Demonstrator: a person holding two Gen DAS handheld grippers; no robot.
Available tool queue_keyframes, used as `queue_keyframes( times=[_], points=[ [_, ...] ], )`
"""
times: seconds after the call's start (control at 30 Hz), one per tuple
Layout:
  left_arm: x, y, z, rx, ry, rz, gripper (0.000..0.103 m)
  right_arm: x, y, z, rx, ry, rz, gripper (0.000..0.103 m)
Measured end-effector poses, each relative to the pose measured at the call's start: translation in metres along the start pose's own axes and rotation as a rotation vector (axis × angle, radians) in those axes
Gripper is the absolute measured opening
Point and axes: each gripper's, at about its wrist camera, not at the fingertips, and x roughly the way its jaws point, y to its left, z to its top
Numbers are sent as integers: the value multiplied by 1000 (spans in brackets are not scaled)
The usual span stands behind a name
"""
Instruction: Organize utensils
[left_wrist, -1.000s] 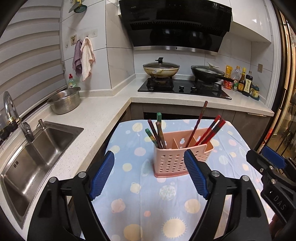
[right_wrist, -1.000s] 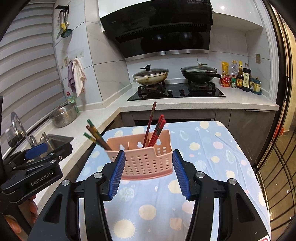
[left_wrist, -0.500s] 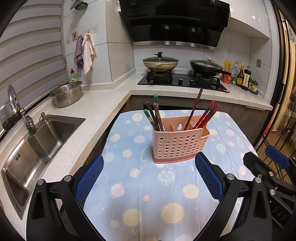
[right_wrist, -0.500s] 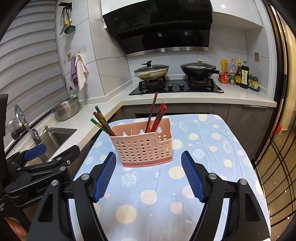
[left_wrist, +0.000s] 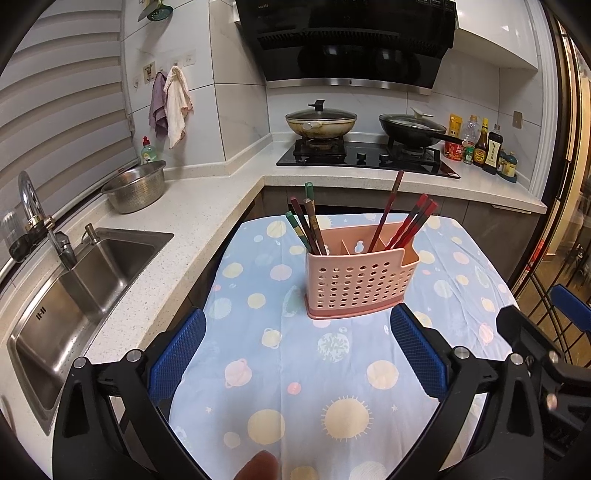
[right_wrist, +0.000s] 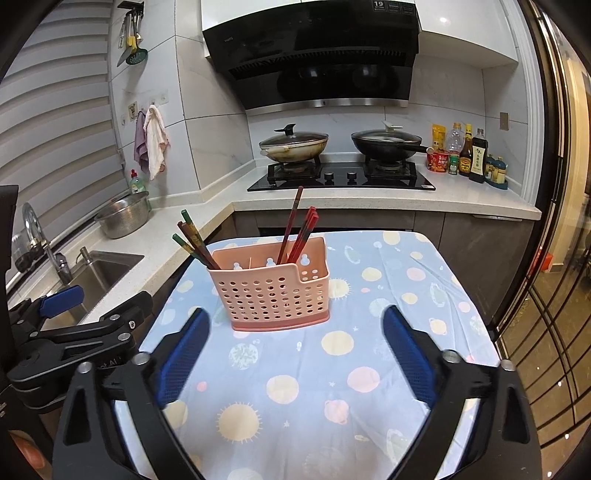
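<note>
A pink perforated utensil basket stands on a table with a blue planet-print cloth. Green and brown chopsticks lean in its left compartment, red and brown chopsticks in its right. My left gripper is open and empty, short of the basket. The basket also shows in the right wrist view, with my right gripper open and empty in front of it. The left gripper's body shows at that view's left.
A steel sink and a metal colander sit on the white counter to the left. A hob with two pans is behind. Sauce bottles stand at the back right. A glass door is on the right.
Both grippers have opened wider and pulled back from the basket, which now looks farther off. The basket and chopsticks have stayed in place.
</note>
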Motion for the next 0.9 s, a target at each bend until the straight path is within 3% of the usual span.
queue_keyframes(
  times=[0.9],
  points=[
    [1, 1, -9, 7, 24, 41, 96, -2, 3, -16, -12, 20, -4, 96]
  ],
)
